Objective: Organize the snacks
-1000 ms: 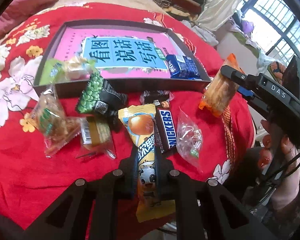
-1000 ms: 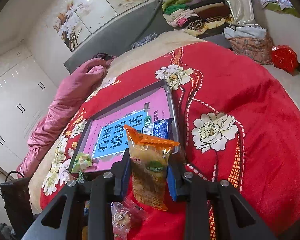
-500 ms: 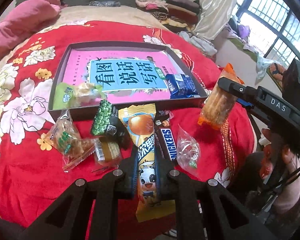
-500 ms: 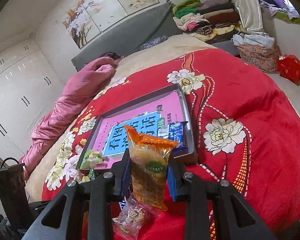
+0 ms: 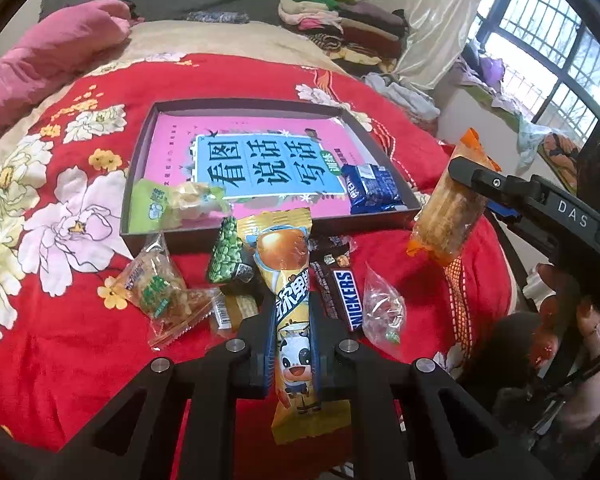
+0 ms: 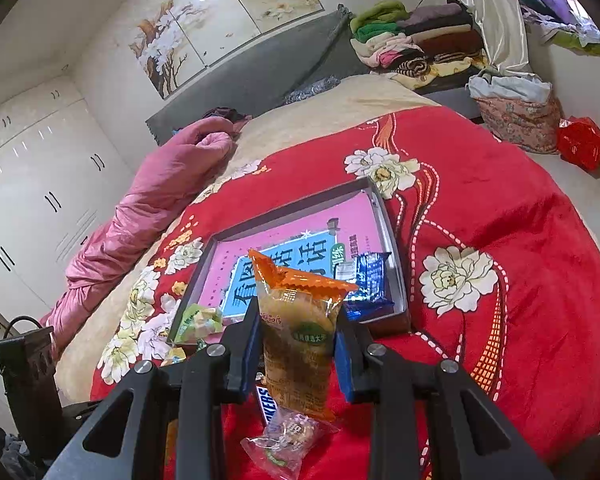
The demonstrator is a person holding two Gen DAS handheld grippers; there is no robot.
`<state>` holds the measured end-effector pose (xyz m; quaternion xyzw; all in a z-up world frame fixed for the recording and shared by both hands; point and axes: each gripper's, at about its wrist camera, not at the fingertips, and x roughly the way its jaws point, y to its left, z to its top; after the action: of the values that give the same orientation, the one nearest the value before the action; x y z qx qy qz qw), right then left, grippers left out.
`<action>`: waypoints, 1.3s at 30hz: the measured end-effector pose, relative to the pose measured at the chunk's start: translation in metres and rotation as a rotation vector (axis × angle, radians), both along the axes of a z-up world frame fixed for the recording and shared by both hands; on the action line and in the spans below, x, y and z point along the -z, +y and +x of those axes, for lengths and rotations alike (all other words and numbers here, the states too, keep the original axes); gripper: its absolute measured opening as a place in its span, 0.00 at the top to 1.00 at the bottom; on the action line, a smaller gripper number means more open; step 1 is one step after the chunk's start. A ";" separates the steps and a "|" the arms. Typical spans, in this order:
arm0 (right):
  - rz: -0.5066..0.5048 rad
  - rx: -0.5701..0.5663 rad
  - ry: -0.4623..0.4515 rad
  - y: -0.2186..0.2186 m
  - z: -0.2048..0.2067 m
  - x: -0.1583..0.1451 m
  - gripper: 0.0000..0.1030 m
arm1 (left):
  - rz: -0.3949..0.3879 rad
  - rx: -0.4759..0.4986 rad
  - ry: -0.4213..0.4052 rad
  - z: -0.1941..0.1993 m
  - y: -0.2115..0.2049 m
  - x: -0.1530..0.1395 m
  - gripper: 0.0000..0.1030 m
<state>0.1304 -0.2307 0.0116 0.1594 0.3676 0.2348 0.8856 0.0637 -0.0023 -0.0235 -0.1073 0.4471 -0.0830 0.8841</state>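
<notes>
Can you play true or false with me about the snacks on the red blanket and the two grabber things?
1. The left gripper holds a yellow cow packet. True.
2. The right gripper is empty. False: it is shut on an orange-topped snack bag.
3. A blue packet lies inside the tray. True.
4. The Snickers bar is in the tray. False: it lies on the red blanket, outside the tray.
5. A green packet sits in the tray. True.

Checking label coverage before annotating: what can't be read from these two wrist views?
- Yellow cow packet: lower end hidden behind left gripper, left wrist view.
- Snickers bar: mostly hidden by right gripper and orange packet, right wrist view.
- Green packet print: too small, right wrist view.
</notes>
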 end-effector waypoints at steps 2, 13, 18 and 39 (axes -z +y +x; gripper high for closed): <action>-0.002 0.003 -0.010 0.001 -0.001 -0.005 0.69 | 0.005 0.003 -0.010 -0.001 0.000 -0.003 0.86; -0.010 0.023 -0.058 0.003 -0.005 -0.033 0.69 | 0.009 0.013 -0.040 -0.003 0.000 -0.018 0.86; -0.009 0.024 -0.080 0.003 -0.004 -0.044 0.69 | 0.010 0.010 -0.068 -0.001 0.001 -0.032 0.86; -0.010 0.024 -0.128 0.003 0.009 -0.056 0.69 | -0.035 0.006 -0.104 0.040 -0.005 -0.069 0.86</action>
<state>0.1391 -0.2273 0.0678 0.1438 0.3094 0.2320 0.9109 0.1038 -0.0073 0.0450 -0.1170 0.3994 -0.0988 0.9039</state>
